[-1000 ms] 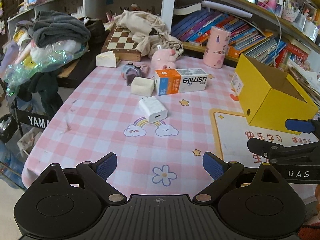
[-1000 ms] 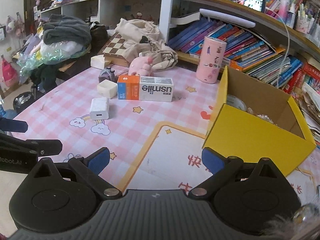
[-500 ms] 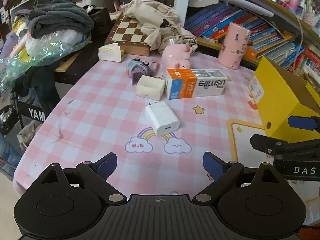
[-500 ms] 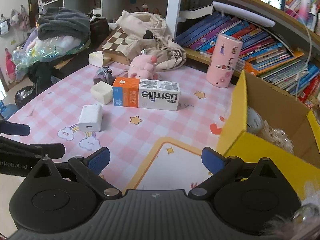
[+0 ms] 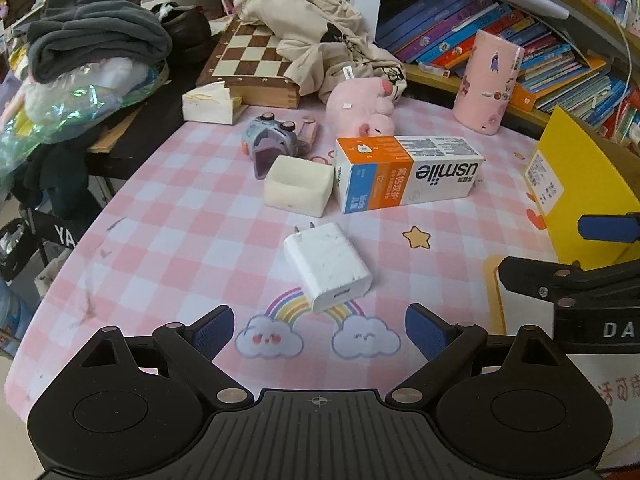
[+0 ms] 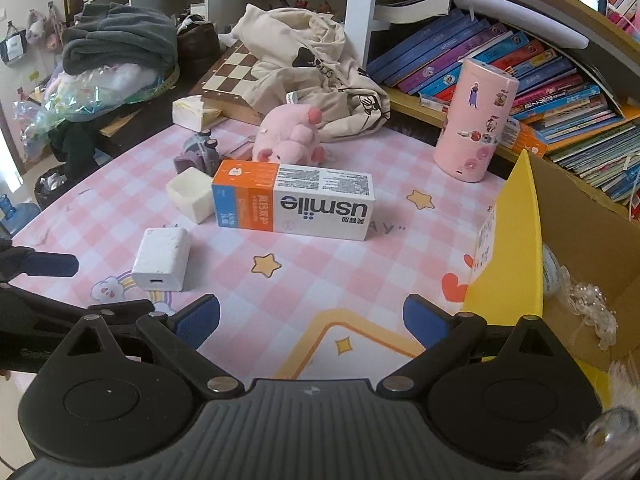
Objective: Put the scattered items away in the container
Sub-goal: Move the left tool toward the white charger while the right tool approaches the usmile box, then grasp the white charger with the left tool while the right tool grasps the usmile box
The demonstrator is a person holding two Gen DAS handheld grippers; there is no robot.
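the left gripper (image 5: 319,330) hovers low over the pink checked tablecloth (image 5: 192,248) with its two blue-padded fingers spread wide and nothing between them; the right gripper (image 6: 311,322) hangs beside it, likewise spread and empty. just past the left fingertips lies one white charger (image 5: 327,266), flat on the cloth, its two prongs pointing away. beyond it sits one small cream box (image 5: 299,186), touching the end of one orange and white usmile carton (image 5: 406,172) that lies on its side. behind these are one grey-purple toy (image 5: 272,142) and one pink plush pig (image 5: 362,110), and further right one pink cylinder (image 5: 490,82) stands upright. the one yellow cardboard container (image 6: 516,240) stands at the right edge, open-topped, with a few small items inside that are hard to make out. at the back one chessboard (image 5: 252,58) lies under a beige garment (image 5: 316,44).
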